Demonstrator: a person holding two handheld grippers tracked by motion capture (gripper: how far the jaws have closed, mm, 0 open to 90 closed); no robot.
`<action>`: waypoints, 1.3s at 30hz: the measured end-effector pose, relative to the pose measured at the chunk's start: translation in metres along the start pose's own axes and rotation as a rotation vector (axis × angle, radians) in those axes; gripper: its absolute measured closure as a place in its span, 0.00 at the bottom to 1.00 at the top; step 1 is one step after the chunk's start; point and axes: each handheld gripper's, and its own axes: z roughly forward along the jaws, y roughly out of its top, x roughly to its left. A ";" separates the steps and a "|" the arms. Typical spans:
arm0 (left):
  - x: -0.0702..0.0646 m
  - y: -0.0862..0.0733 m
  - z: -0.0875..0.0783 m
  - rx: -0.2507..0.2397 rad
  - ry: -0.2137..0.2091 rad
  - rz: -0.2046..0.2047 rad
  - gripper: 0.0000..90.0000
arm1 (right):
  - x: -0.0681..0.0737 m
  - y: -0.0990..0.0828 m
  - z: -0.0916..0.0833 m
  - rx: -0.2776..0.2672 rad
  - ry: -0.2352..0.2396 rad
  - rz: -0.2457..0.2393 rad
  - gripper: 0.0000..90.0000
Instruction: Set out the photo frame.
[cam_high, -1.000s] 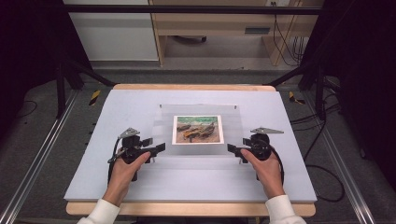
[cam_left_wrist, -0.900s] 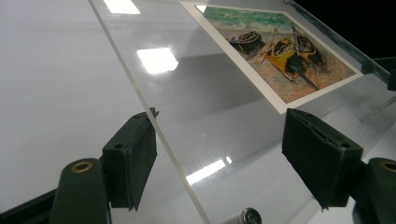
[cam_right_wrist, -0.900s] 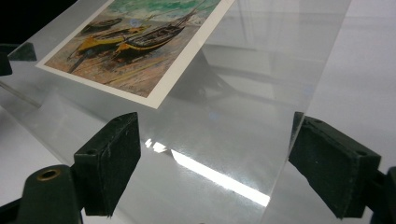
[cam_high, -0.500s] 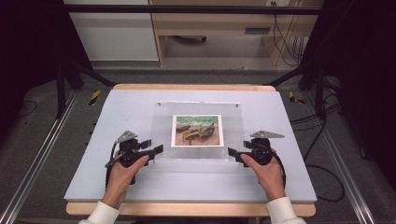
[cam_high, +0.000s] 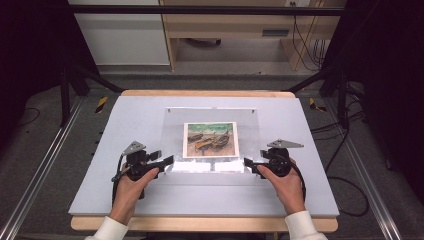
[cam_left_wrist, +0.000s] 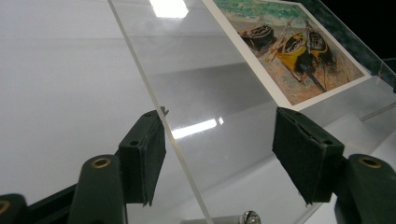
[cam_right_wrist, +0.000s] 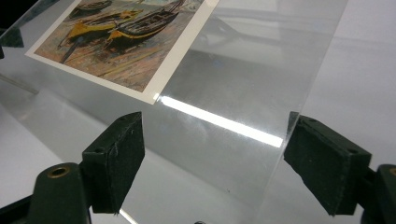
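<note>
Now our hands sit nearer us than before. Left gripper (cam_high: 167, 161): jaws closing, not clamped, around the clear sheet's (cam_left_wrist: 205, 88) edge; right gripper (cam_high: 247, 163) likewise released. Gripper views reveal the boat picture (cam_right_wrist: 121, 37) underneath.

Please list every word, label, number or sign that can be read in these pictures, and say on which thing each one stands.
There is no readable text.
Picture of boats: a painted beach scene with no caption or legible signature on it.
Clear acrylic sheet: bare, with light reflections and no print.
Left gripper and right gripper: no marking visible.
White table mat: plain.
</note>
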 end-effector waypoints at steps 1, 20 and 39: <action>0.000 0.000 0.000 -0.002 0.002 0.000 0.38 | 0.000 0.000 0.000 0.001 -0.001 0.001 0.23; -0.003 -0.002 -0.004 0.002 0.005 0.018 0.40 | 0.002 -0.006 -0.006 -0.009 0.004 -0.018 0.25; -0.010 -0.006 -0.013 0.004 0.024 0.039 0.44 | 0.009 -0.010 -0.012 -0.015 -0.030 -0.055 0.28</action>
